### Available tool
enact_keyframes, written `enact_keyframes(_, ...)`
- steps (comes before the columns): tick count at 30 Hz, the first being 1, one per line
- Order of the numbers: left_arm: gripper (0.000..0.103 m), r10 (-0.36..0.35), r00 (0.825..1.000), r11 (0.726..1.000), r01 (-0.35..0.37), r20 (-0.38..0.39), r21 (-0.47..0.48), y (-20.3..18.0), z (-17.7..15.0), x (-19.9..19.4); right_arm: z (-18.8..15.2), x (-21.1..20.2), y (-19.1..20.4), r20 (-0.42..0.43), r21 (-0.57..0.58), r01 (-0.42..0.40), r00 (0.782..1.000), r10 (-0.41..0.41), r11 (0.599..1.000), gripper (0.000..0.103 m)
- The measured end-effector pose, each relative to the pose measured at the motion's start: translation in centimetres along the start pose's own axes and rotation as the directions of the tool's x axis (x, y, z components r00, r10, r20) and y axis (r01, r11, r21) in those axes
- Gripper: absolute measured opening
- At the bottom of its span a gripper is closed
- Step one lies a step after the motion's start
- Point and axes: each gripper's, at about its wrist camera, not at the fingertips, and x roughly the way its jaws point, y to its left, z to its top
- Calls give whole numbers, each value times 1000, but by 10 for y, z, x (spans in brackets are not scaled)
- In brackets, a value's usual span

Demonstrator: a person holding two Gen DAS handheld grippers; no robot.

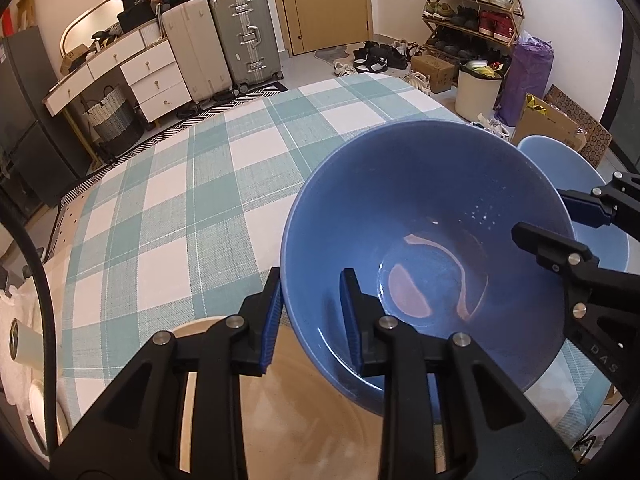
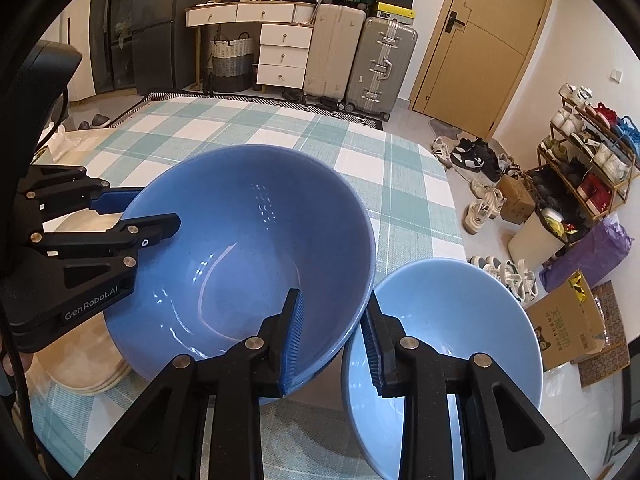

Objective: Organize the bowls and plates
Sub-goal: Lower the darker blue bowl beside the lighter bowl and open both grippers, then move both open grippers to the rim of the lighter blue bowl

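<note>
Left wrist view, lower left: your left claw (image 1: 310, 320) straddles near wall of dark blue bowl (image 1: 424, 232), one pad outside, one inside, narrow gap, looks barely pinching. Bowl hangs tilted over tan plates (image 1: 304, 420), probably mid-transfer. Centre right: right claw (image 2: 330, 340) does same on opposite rim, so two-point carry keeps glossy, slick ceramic steady. Lower right of right view: paler blue bowl (image 2: 440, 320) on checked-cloth worktop (image 2: 240, 128), likely nesting spot.
</note>
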Motion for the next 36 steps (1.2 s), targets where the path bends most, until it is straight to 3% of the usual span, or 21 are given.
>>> enact_keyframes(14,27,-5,999,1000,4,-34,-24,9,-4,7,-3,14,-2,-48,-12,43,998,-44,999,28)
enact_keyframes(16,31,-18,999,999,17,-34,-32,11,-4,8,-4,14,-3,-48,-6,36,998,-37,999,28)
enact_keyframes(19,48,-27,999,999,26,-28,-46,13,-4,5,-4,13,-6,-49,4,24,999,-24,1000,31)
enact_keyframes(24,75,-49,999,997,48,-16,-58,12,-4,-2,-2,11,-8,-42,27,-6,999,7,1000,50)
enact_keyframes(28,76,-66,998,996,65,-12,-61,10,-4,-6,-1,8,-10,-22,49,-43,999,44,998,59)
enact_keyframes(30,78,-70,998,995,69,-7,-66,9,-4,-8,0,6,-12,-5,67,-60,998,60,996,73)
enact_keyframes(33,81,-96,995,992,95,-10,-79,9,-4,-11,1,0,-15,24,86,-96,995,94,992,80)
enact_keyframes(36,86,-108,994,991,108,-1,-84,7,-4,-17,2,-4,-20,44,101,-81,996,77,992,85)
